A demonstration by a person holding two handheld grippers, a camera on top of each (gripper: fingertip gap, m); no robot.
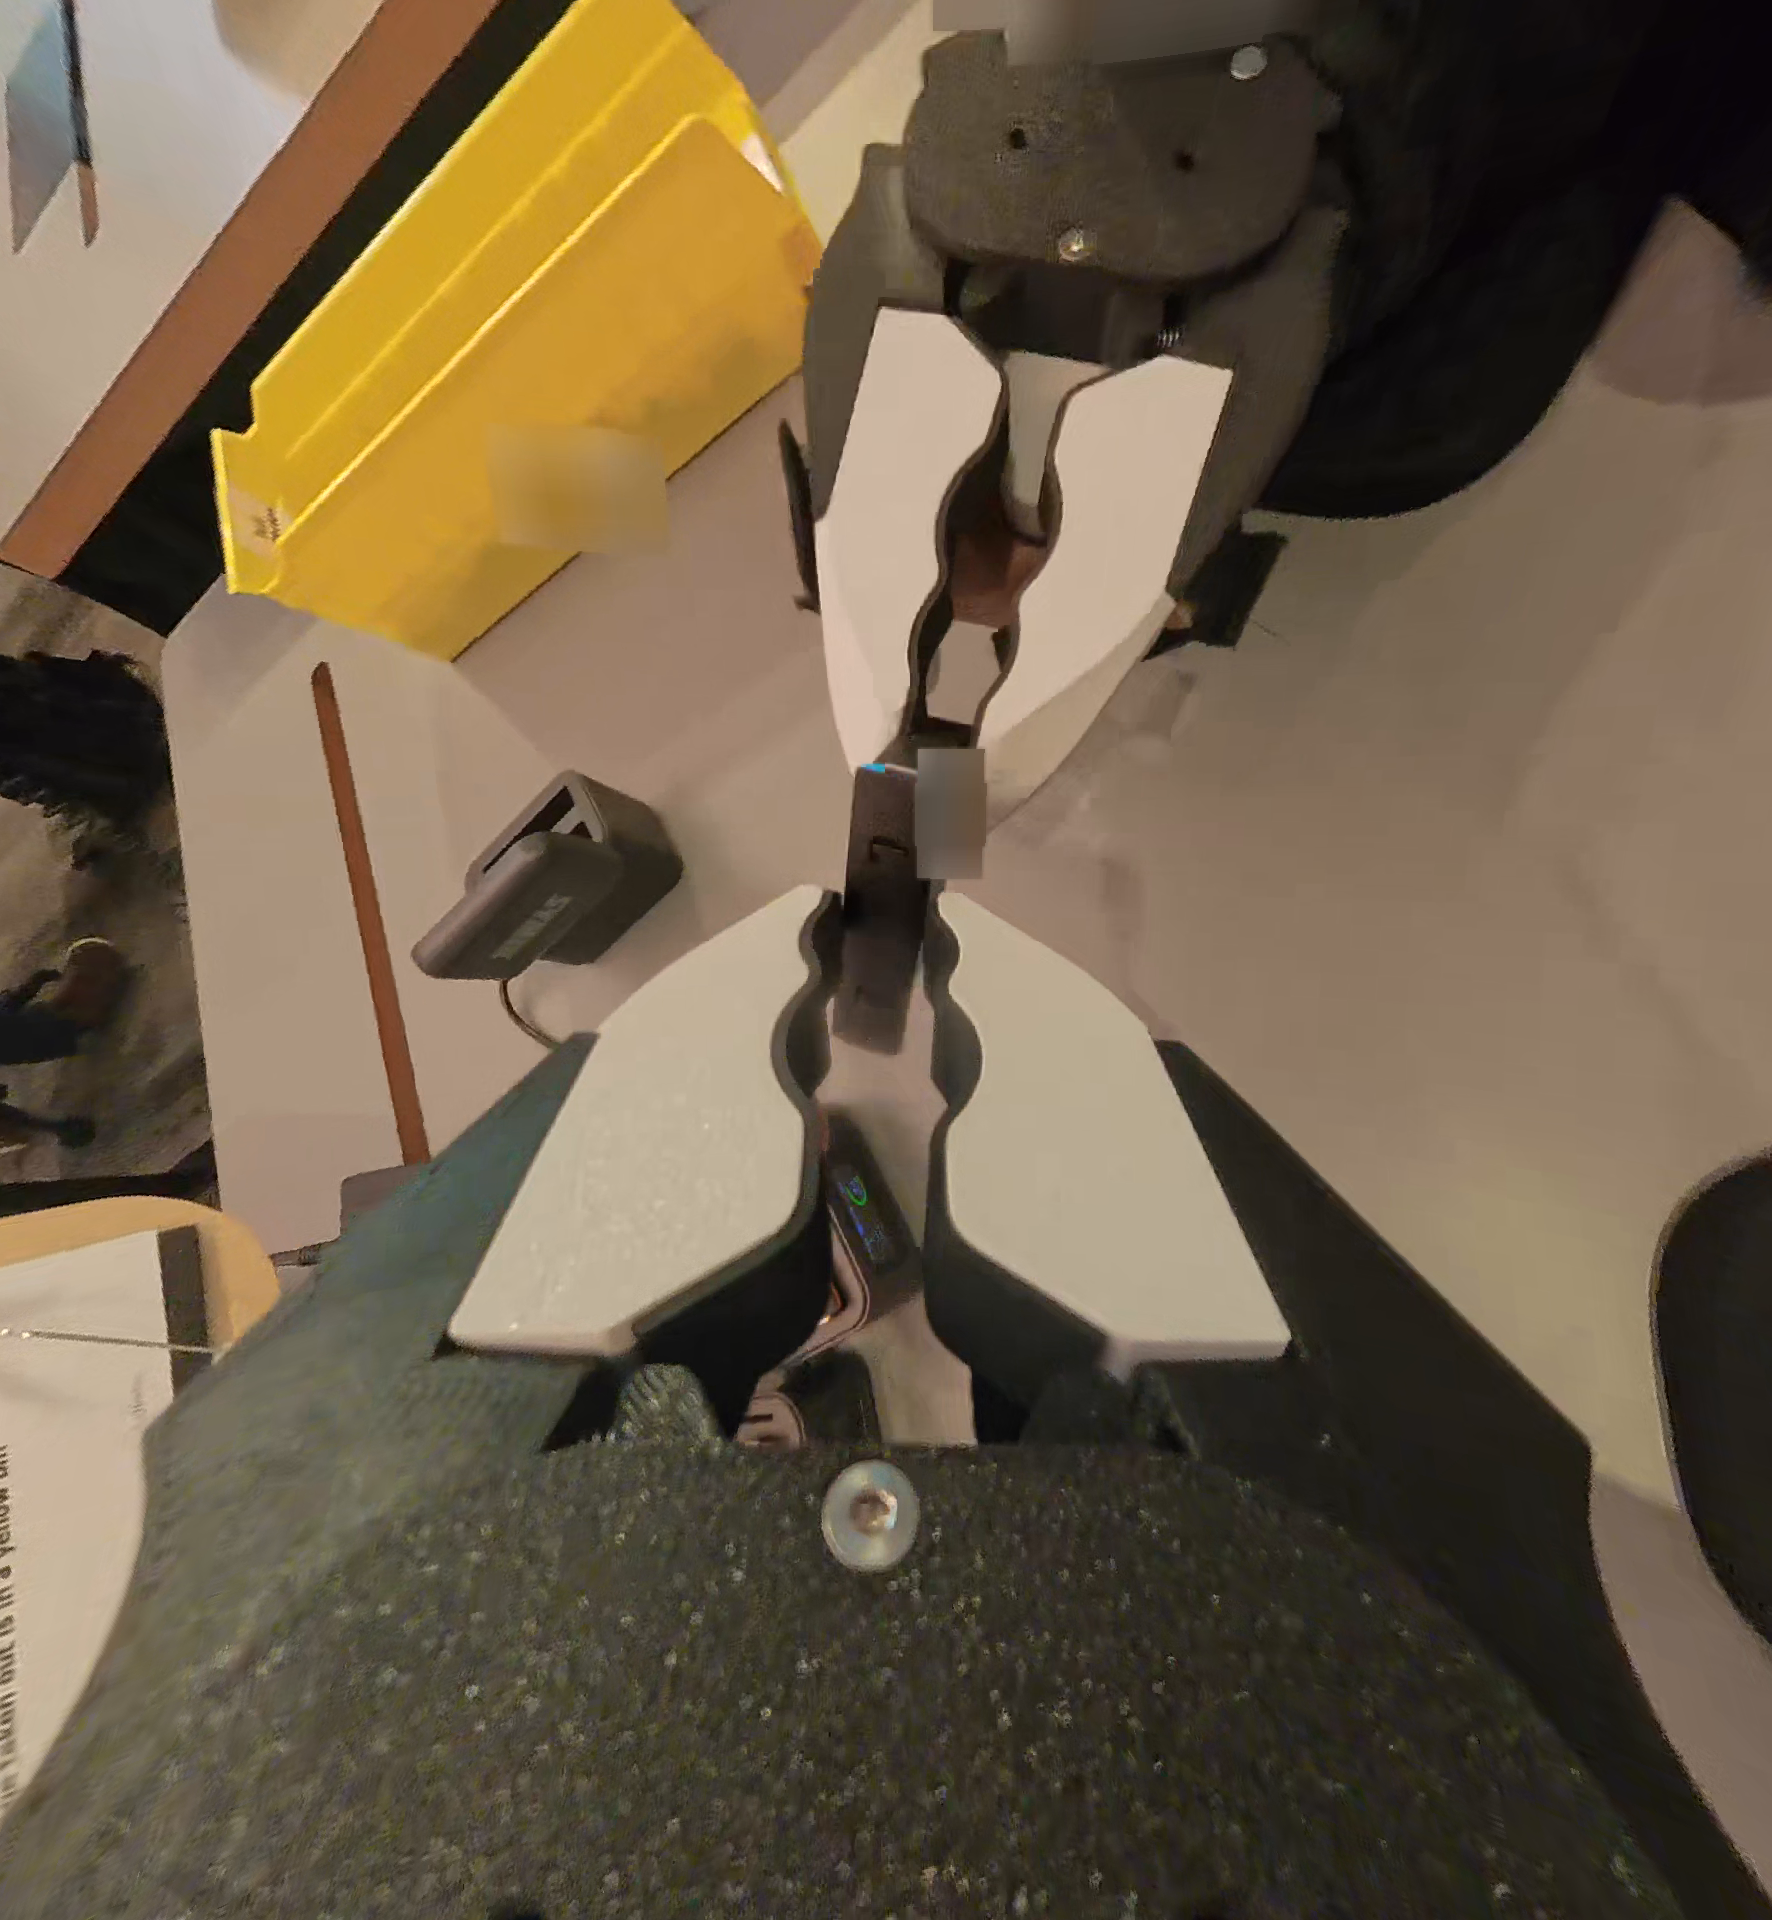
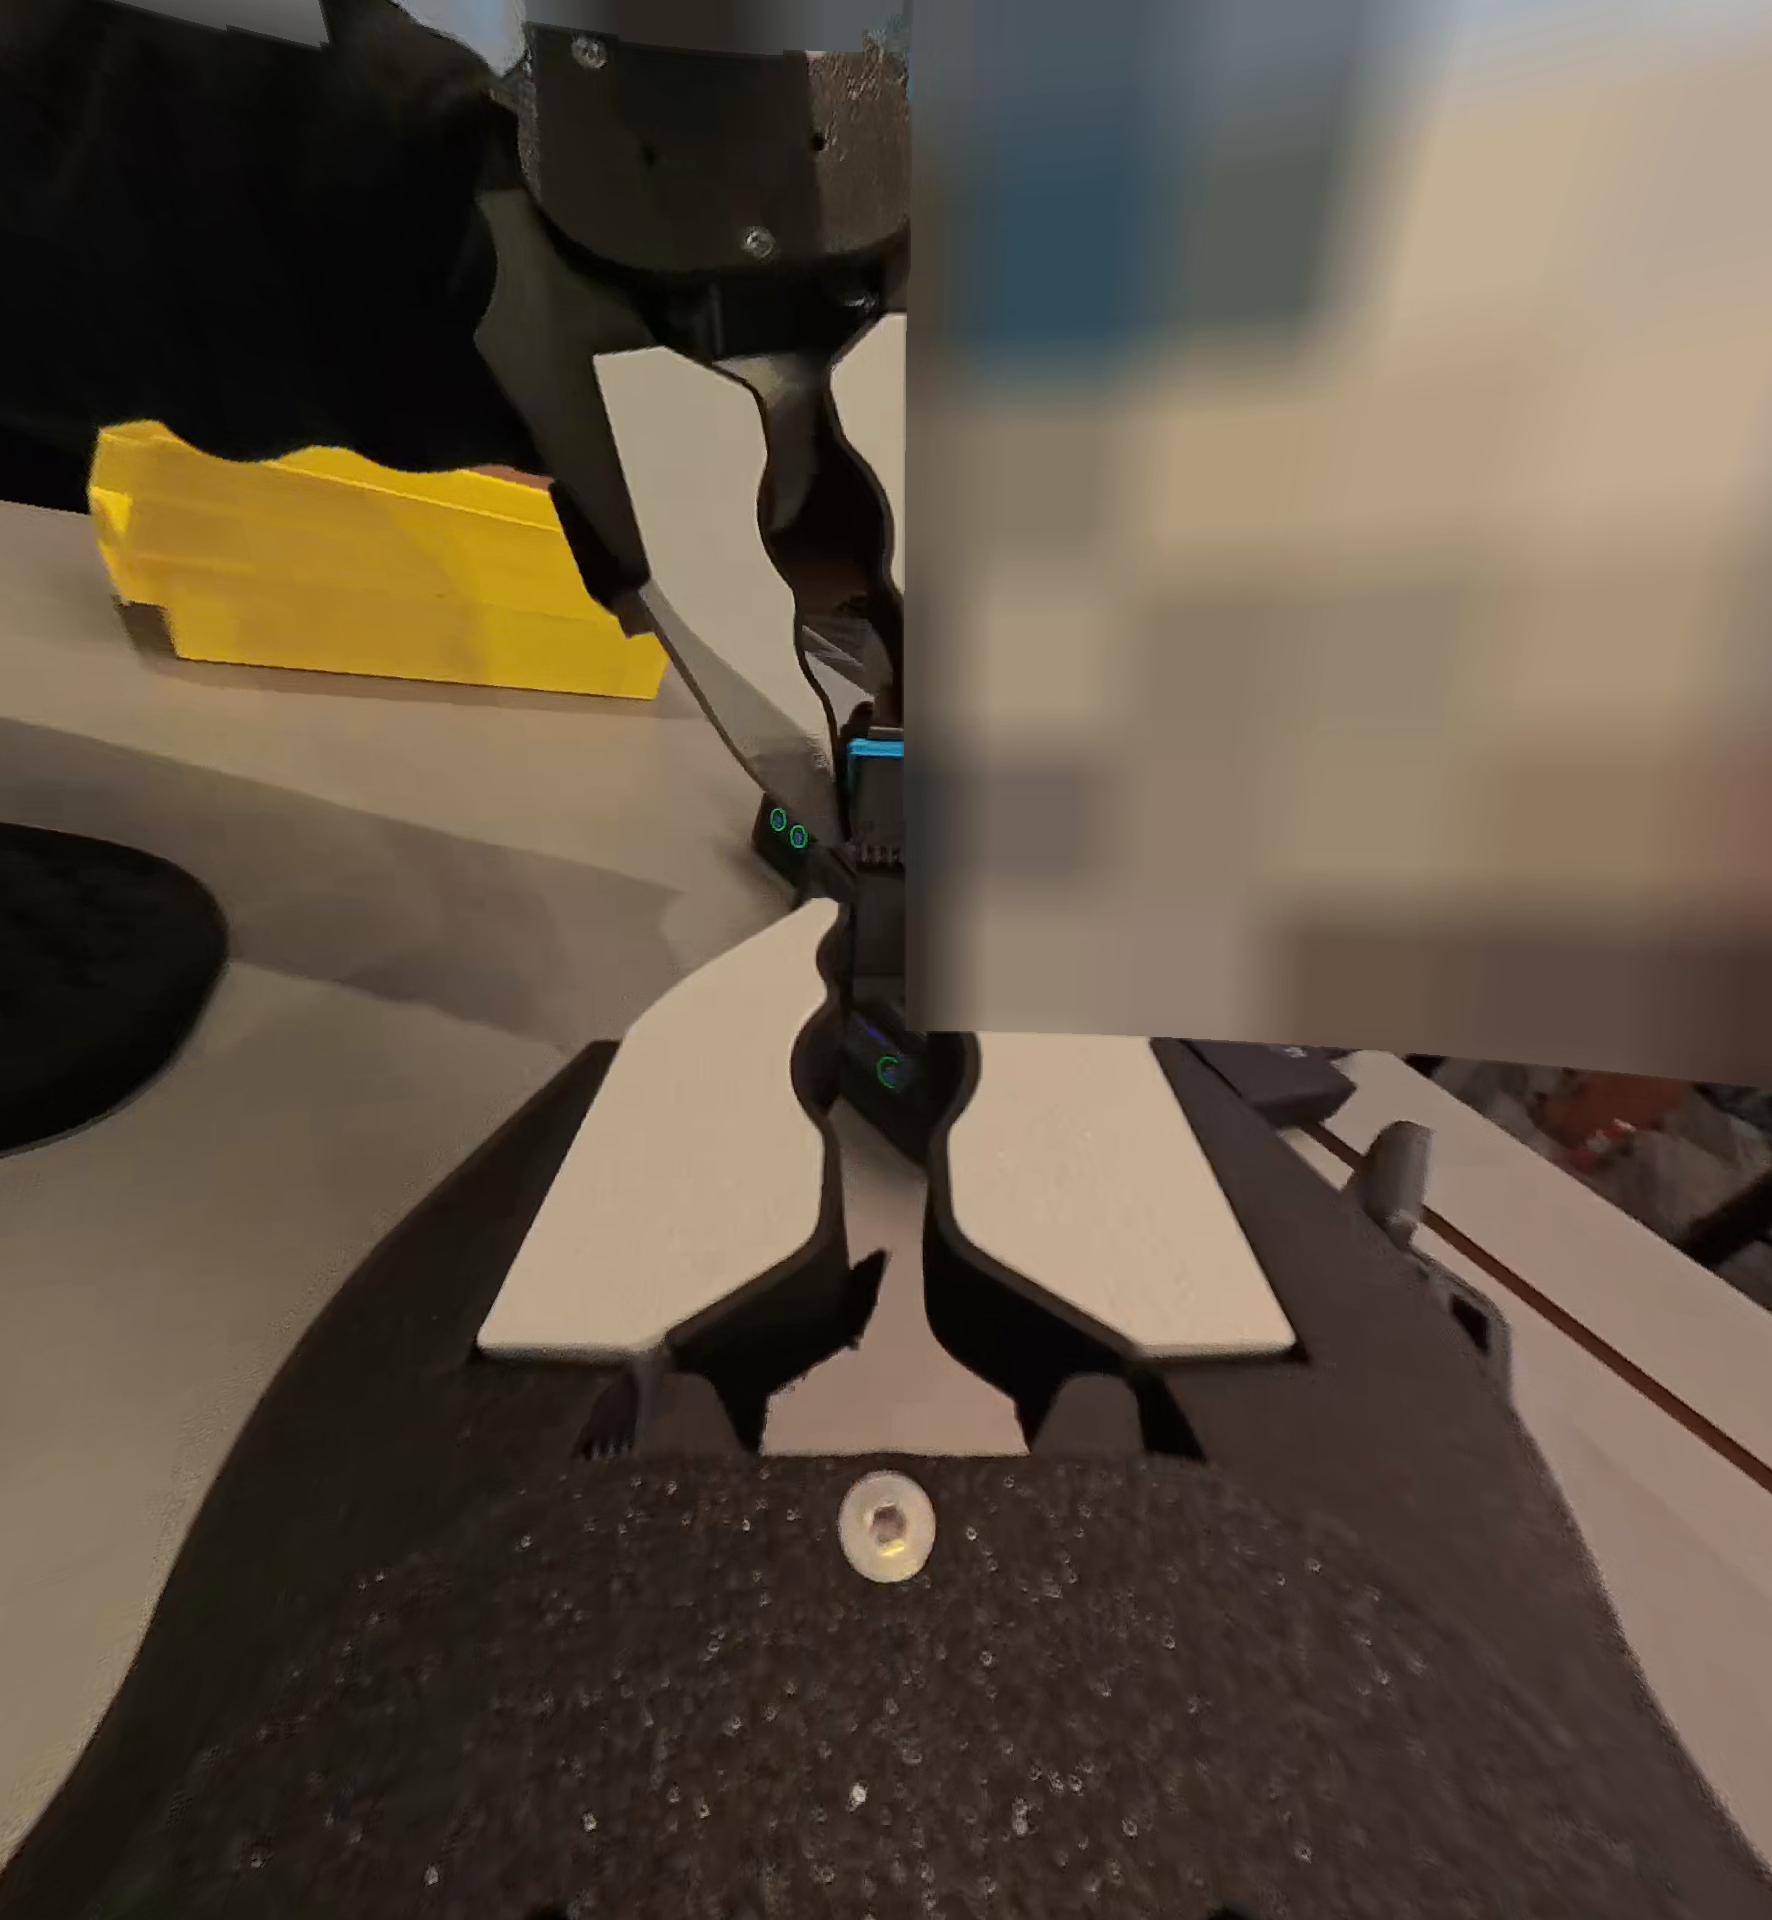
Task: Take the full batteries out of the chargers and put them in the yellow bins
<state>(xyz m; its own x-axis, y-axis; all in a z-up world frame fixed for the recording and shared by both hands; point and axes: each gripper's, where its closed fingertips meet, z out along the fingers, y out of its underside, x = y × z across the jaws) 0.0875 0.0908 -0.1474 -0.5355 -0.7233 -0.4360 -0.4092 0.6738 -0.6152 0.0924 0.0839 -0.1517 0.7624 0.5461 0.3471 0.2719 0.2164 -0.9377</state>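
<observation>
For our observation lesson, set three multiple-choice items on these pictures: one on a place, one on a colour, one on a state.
1. Where is the yellow bin?
A. On the table
B. Held in a gripper
C. On the floor

2. What colour is the end cap of the battery?
A. Red
B. Blue
C. White

3. How is the left gripper?
A. Wide open over bare table
B. Shut on the battery
C. Holding the bin

Answers:
1 A: the bin rests on the table's surface, beyond both grippers.
2 B: both views show a blue tip on the black battery.
3 B: in the left wrist view the fingers close against the battery's sides.
</observation>
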